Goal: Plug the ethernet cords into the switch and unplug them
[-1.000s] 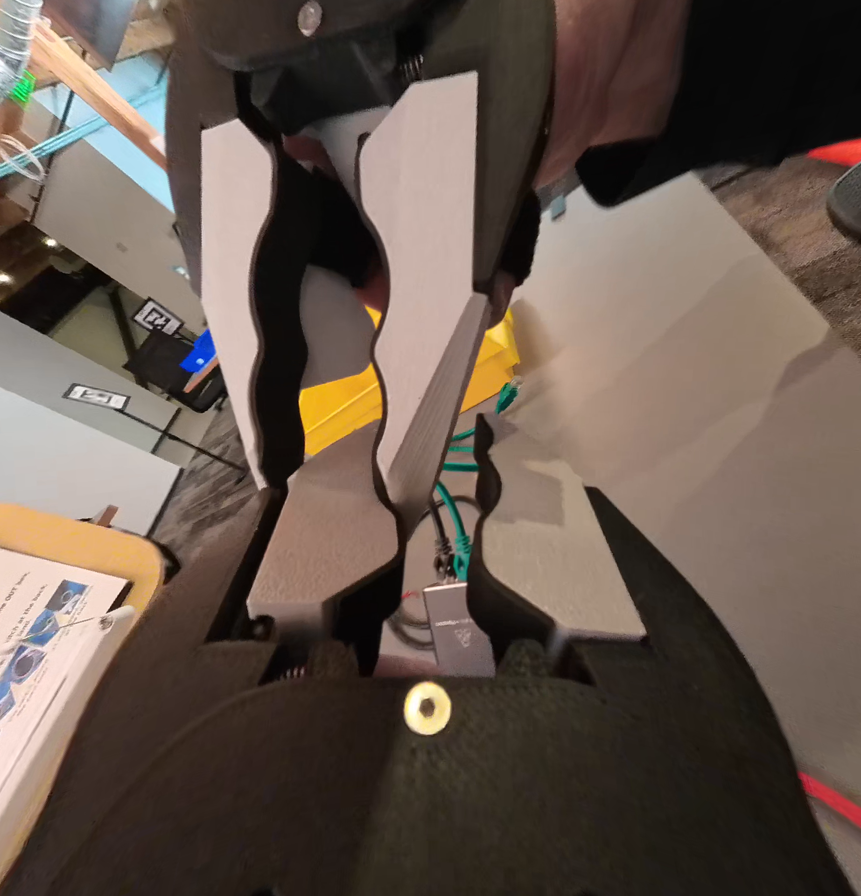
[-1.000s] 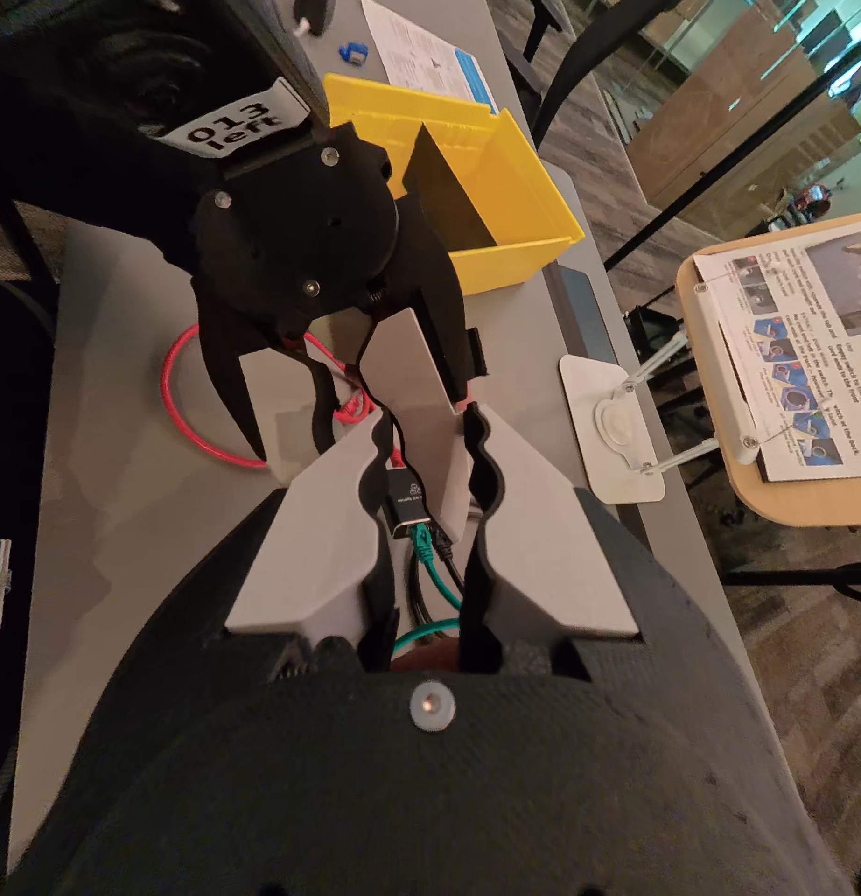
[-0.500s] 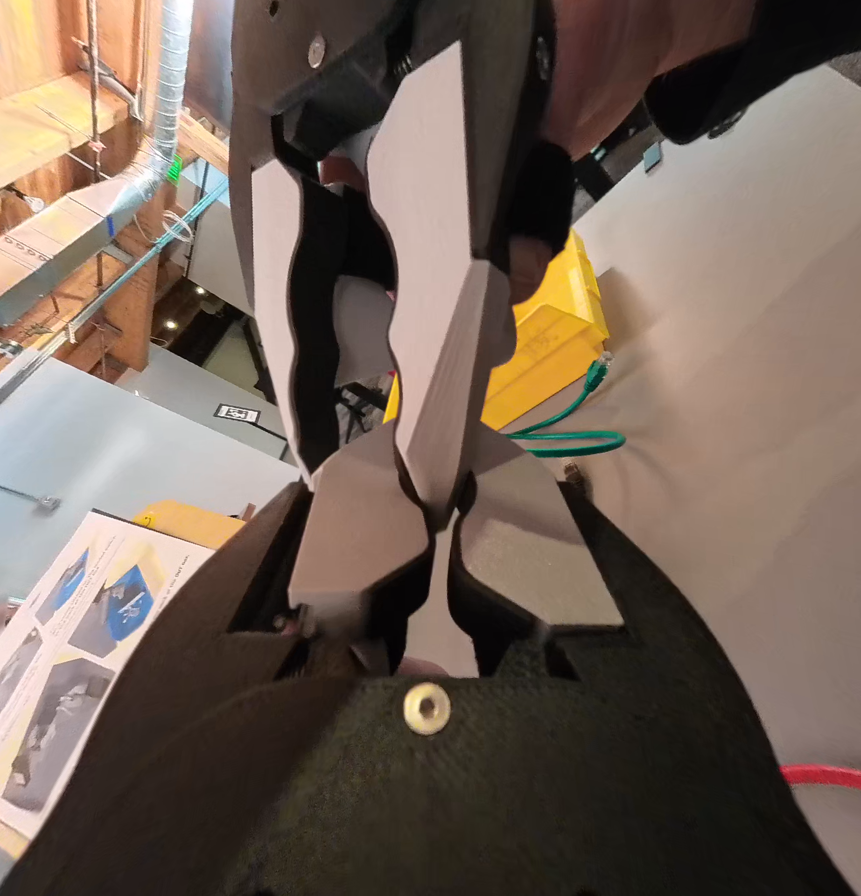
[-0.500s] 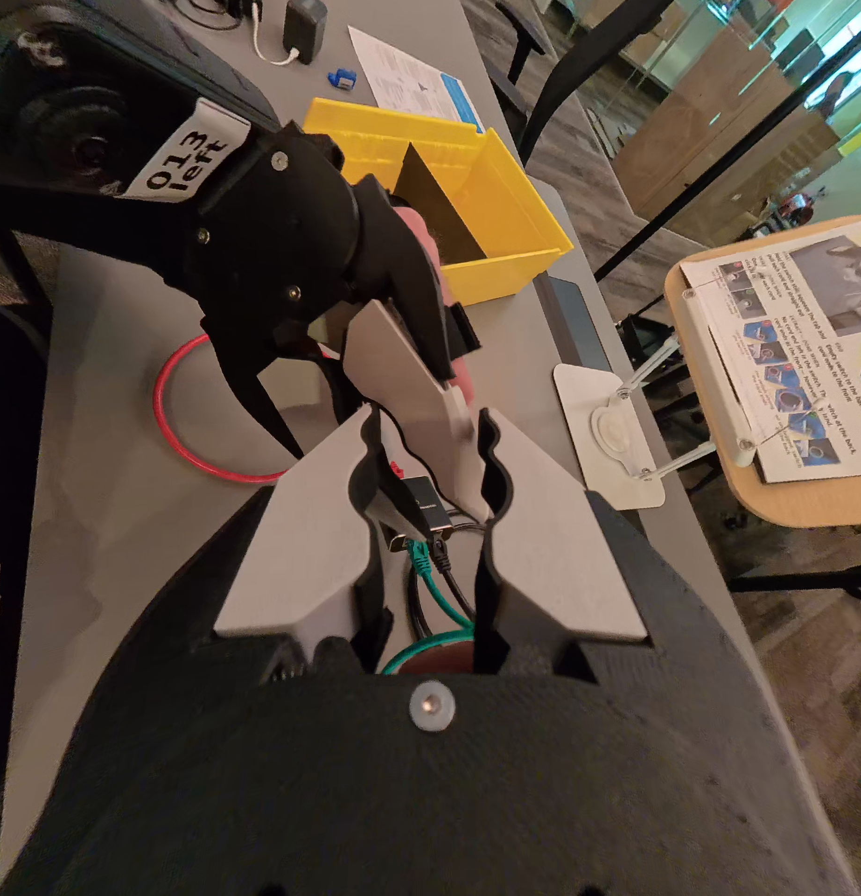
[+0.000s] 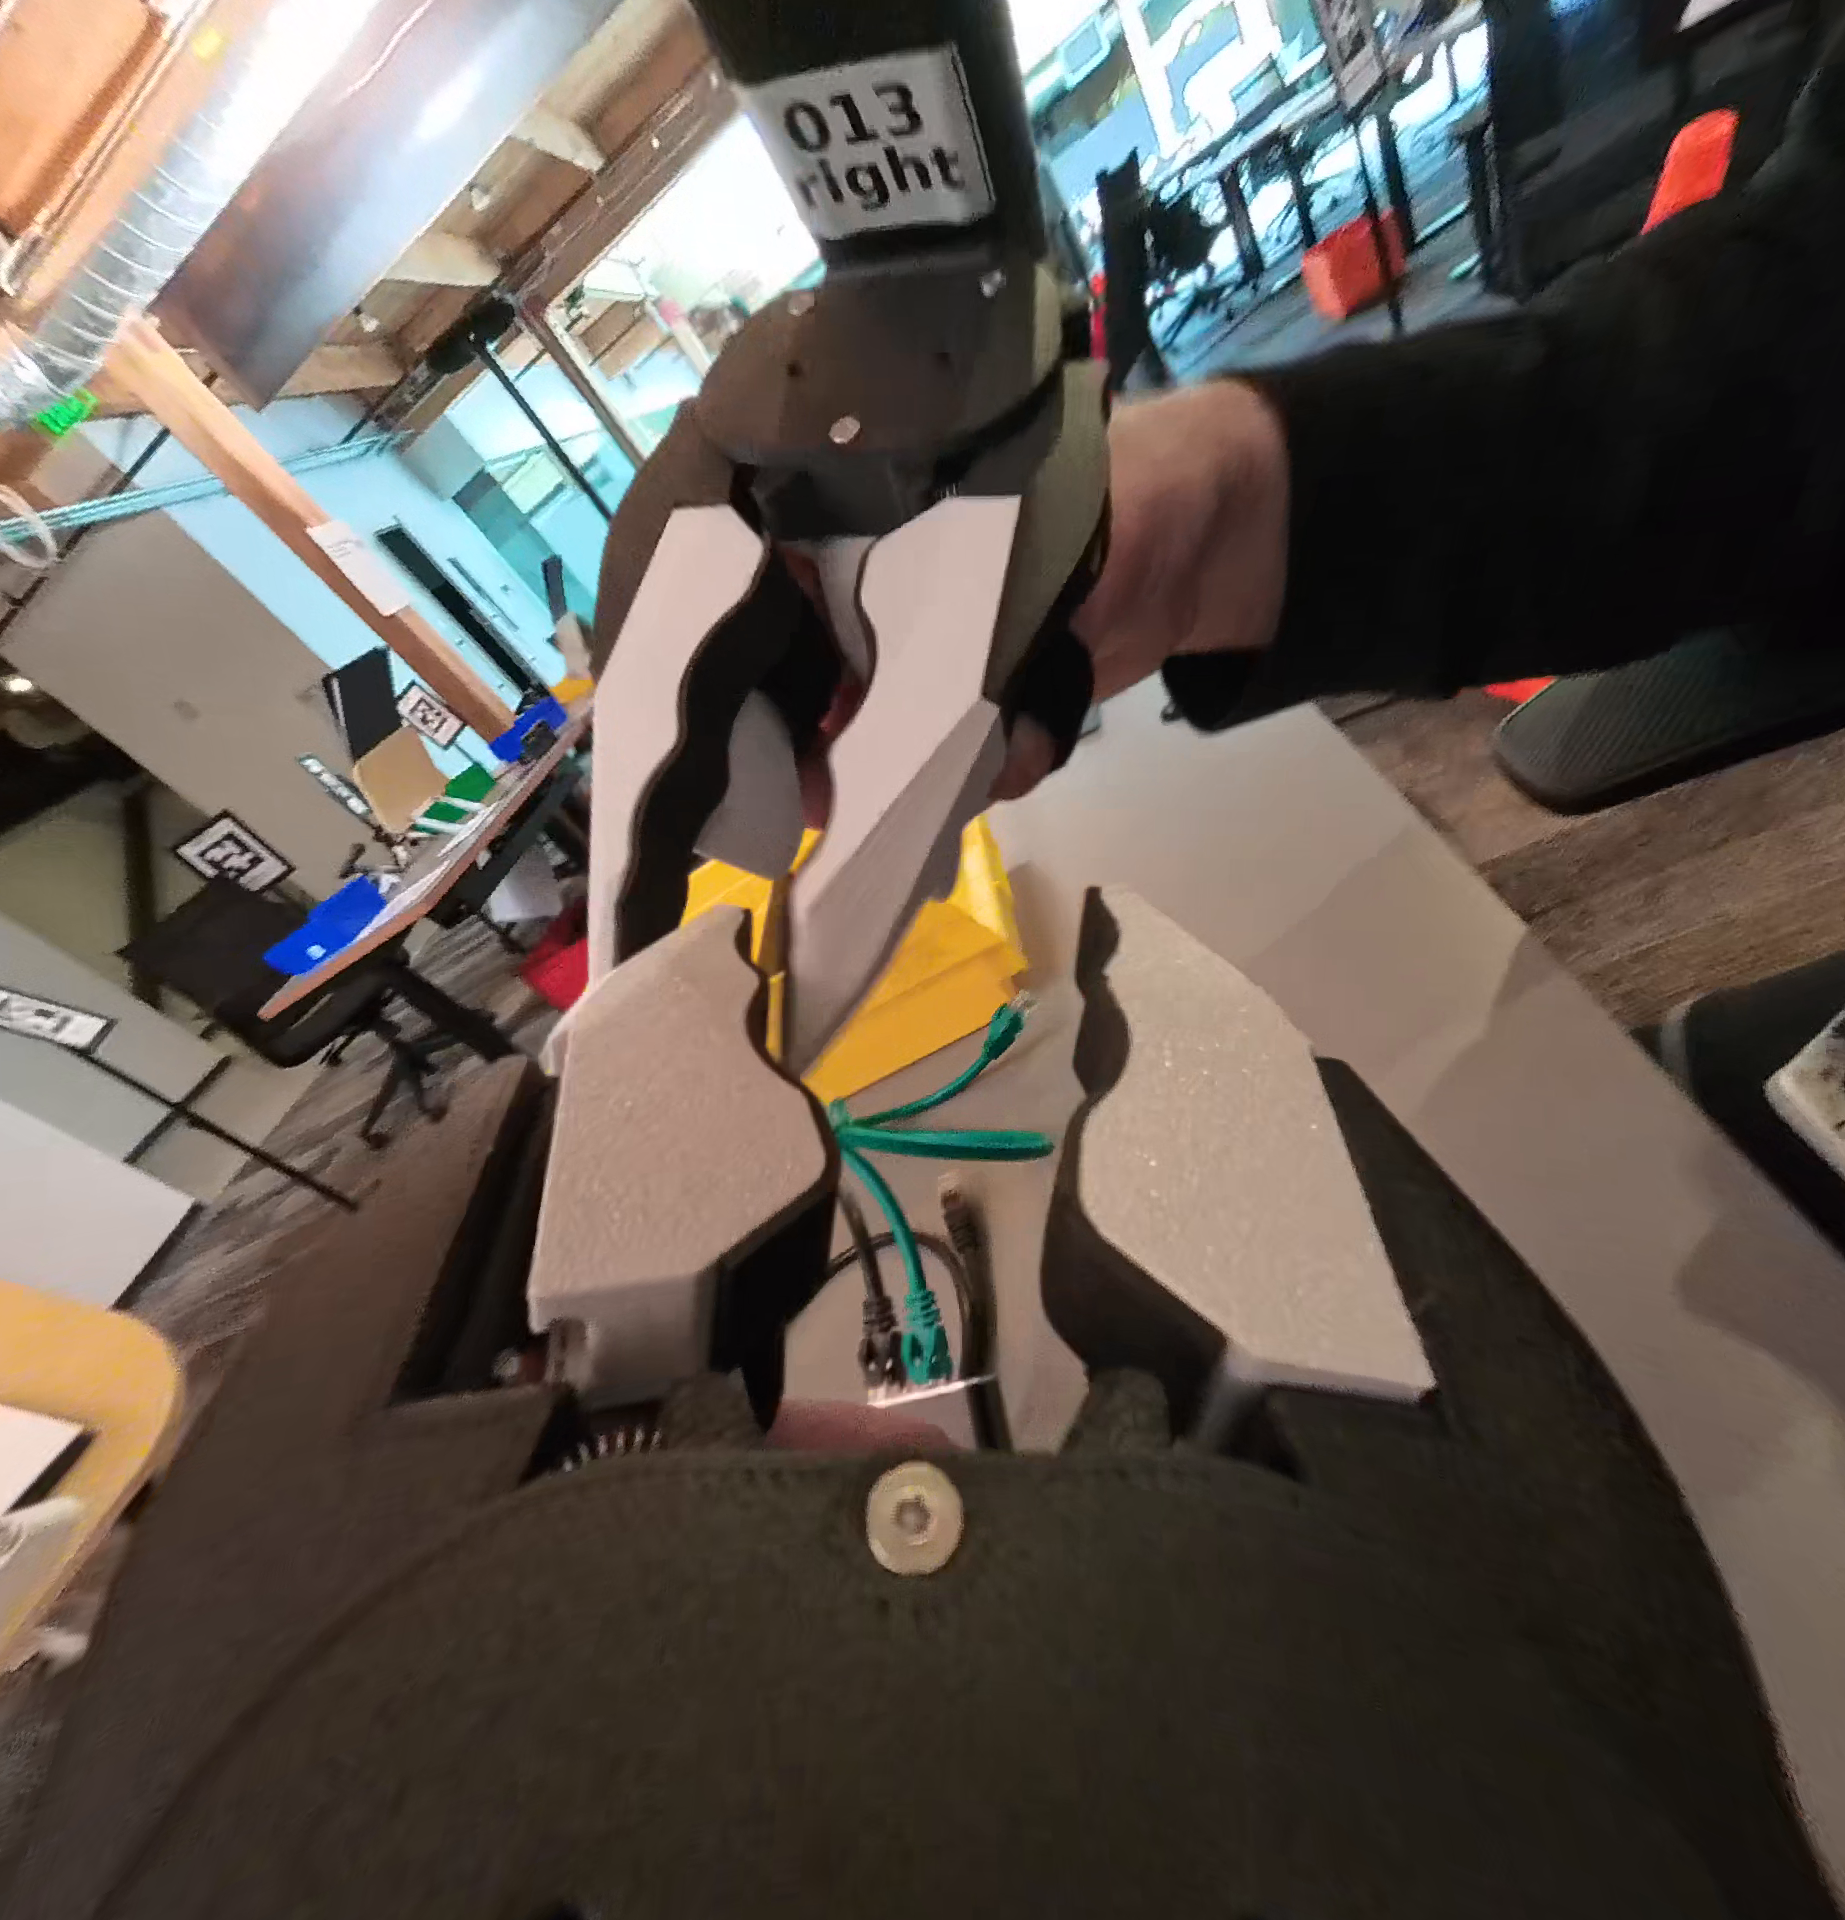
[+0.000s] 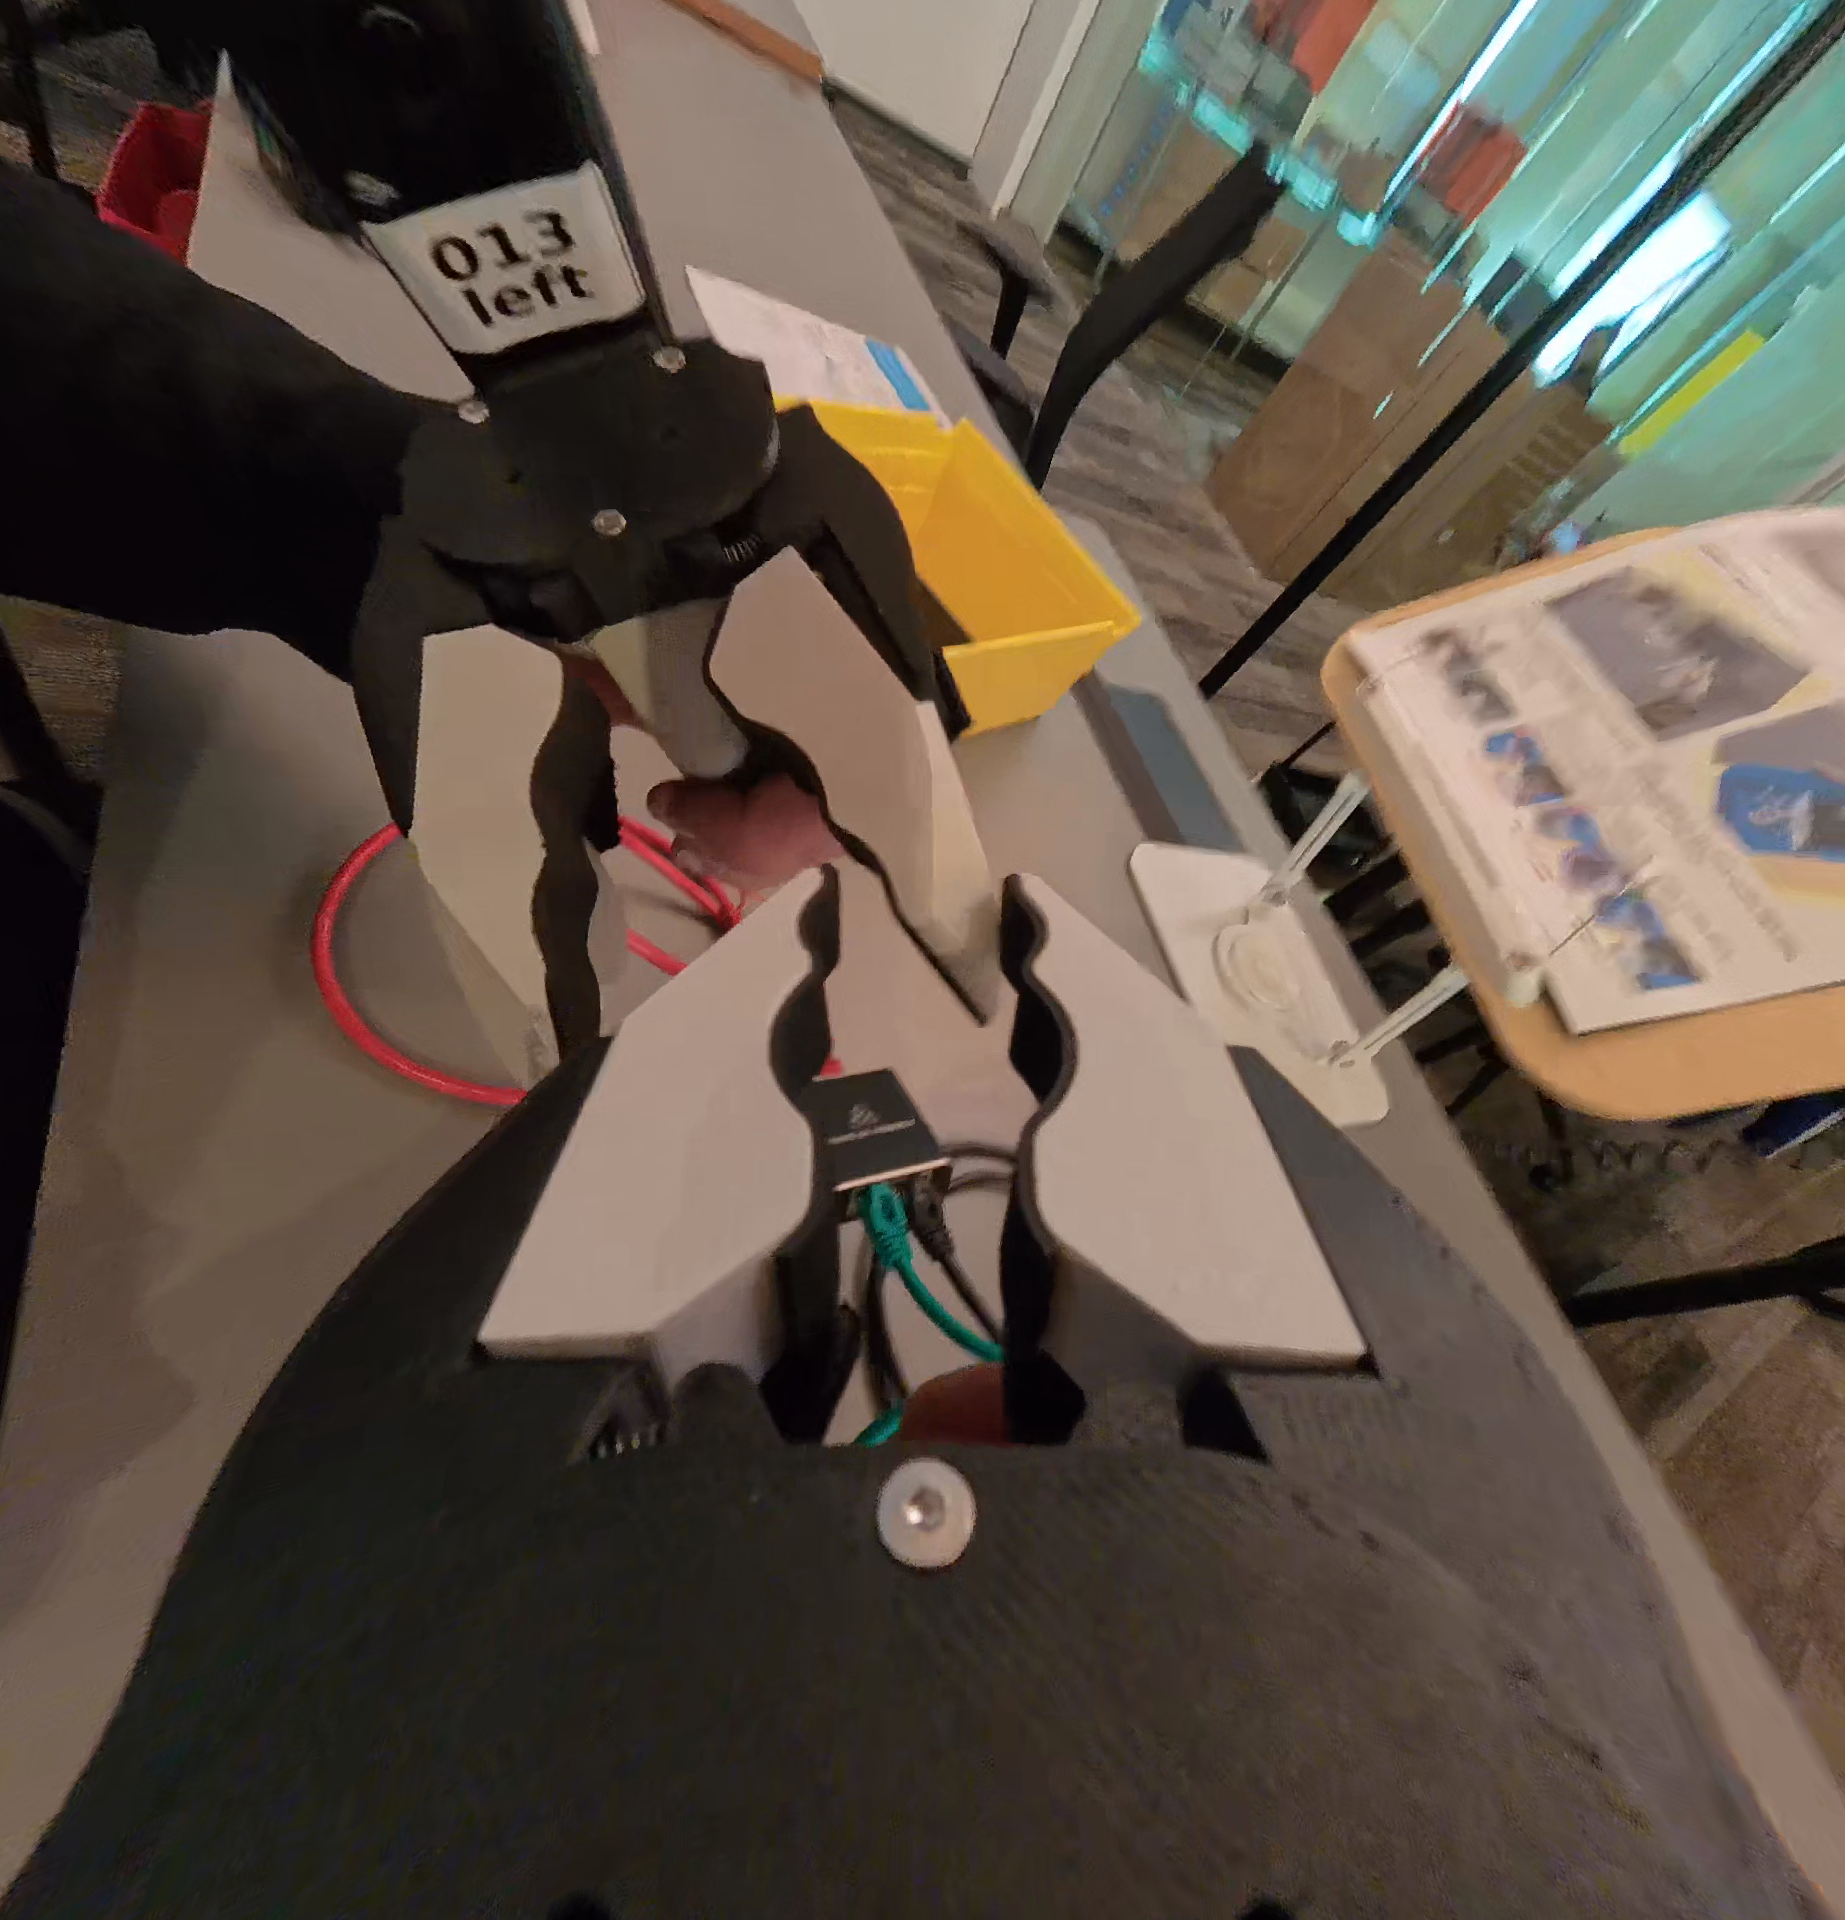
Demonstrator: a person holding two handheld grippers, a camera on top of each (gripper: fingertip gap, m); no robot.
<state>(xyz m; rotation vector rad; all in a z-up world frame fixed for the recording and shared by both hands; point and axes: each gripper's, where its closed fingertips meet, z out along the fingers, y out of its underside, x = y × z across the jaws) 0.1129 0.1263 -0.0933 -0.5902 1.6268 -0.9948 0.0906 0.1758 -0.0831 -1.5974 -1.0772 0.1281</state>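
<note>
**Open workshop, grey counter, both tools spread above the switch**

Open office with wood beams and glass partitions behind; long grey counter running up the frame. Yellow bin at upper centre of the right wrist view, red cord looped at left.

Small black switch lying flat at frame centre, seen between the fingers of the right hand-held gripper, held above it. Green cord and black cord plugged into its near face, side by side.

Left hand-held gripper spread wide, holding nothing, above the same plugs at lower centre of its view. Right hand-held gripper likewise parted and empty. Loose green plug end resting beside the bin.

Likely handling: switch light, apt to slide or lift when a cord is pulled, so worth pinning by its body. Cords limp; plugs stiff, small, latch-tabbed. Best hold: on the plug housing just behind the port, tab squeezed, not on the cable.
</note>
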